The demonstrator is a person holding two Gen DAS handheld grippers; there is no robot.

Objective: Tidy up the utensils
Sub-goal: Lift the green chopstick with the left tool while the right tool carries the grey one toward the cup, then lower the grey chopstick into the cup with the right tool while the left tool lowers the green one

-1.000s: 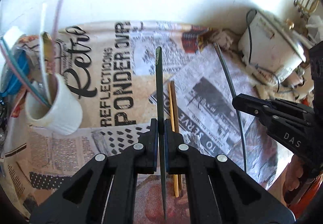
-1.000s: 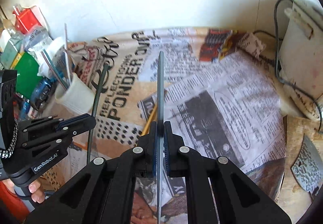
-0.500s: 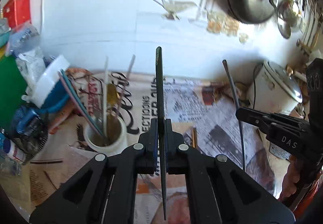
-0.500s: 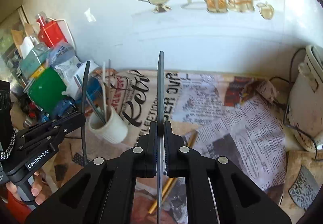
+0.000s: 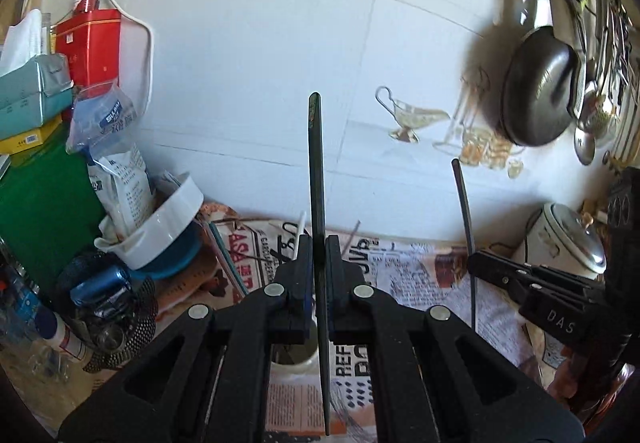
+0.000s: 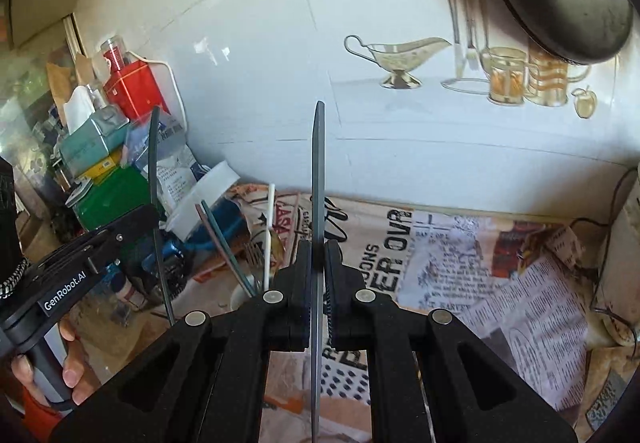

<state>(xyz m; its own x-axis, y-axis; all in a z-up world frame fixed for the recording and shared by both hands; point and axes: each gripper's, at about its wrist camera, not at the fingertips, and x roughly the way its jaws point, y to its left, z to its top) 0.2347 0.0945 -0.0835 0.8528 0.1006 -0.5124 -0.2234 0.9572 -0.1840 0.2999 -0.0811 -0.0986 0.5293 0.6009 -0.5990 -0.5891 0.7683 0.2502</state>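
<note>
My left gripper point(image 5: 318, 245) is shut on a dark chopstick point(image 5: 315, 163) that stands upright between its pads, high above the counter. Partly hidden under its fingers stands a white cup point(image 5: 294, 363) holding several sticks and a fork. My right gripper point(image 6: 318, 249) is shut on a grey chopstick point(image 6: 318, 171), also upright. Each gripper shows in the other's view: the right gripper point(image 5: 480, 263) with its chopstick point(image 5: 464, 219), and the left gripper point(image 6: 134, 221) with its chopstick point(image 6: 154, 171). The cup point(image 6: 240, 297) sits between them, below.
Newspaper point(image 6: 460, 263) covers the counter against a white tiled wall. Boxes, a red tin point(image 5: 90, 43), bags and stacked white bowls point(image 5: 172, 219) crowd the left. A rice cooker point(image 5: 568, 243) stands at the right, under a hanging pan point(image 5: 536, 91). A person's hand point(image 6: 68, 367) grips the left handle.
Both grippers have risen and tipped upward with their chopsticks still held, so the wall fills the views. The cup has slid under the left gripper; the gold chopstick on the newspaper has left view.
</note>
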